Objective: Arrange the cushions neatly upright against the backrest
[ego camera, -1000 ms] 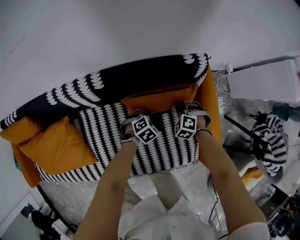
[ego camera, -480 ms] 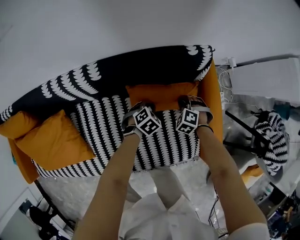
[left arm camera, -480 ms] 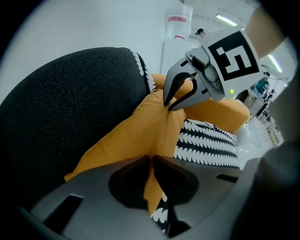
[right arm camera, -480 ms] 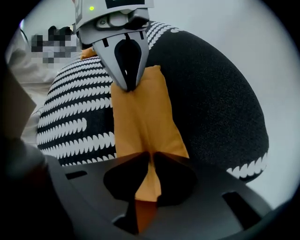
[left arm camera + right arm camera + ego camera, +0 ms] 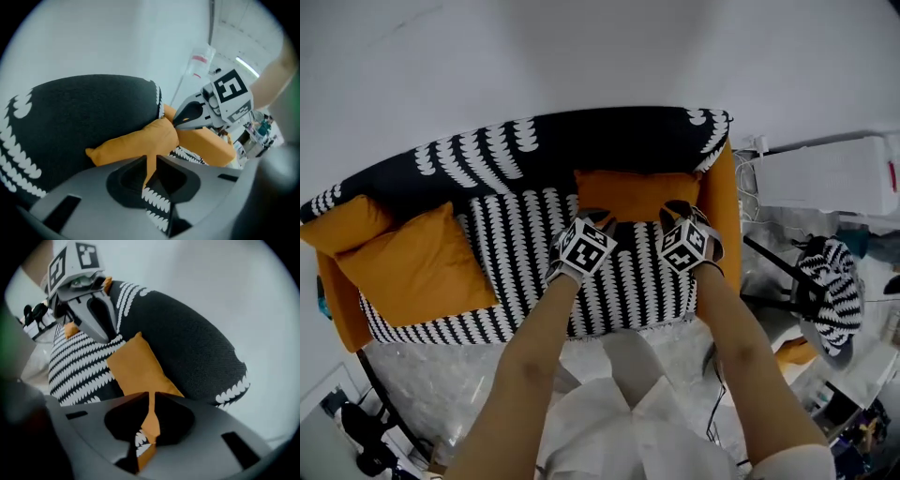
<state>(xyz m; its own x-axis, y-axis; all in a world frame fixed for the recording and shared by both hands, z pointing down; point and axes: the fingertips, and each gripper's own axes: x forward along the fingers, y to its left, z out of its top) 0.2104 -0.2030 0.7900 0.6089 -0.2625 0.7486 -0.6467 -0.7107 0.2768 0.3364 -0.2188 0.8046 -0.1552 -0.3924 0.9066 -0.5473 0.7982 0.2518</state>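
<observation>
Left tool and right tool, jaws just parting slightly, straddle one orange fabric cushion. The head view hides those gaps.

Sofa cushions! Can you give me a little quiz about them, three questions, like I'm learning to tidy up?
1. True or false: the right-hand orange cushion stands against the backrest.
2. Where is the other cushion? A on the floor; B on the seat; C on top of the backrest.
3. Which cushion do the left gripper and right gripper both reach?
Key: 1 true. 2 B. 3 The one against the backrest. Both grippers' jaws have just been opening, and its orange fabric shows in the gaps.
</observation>
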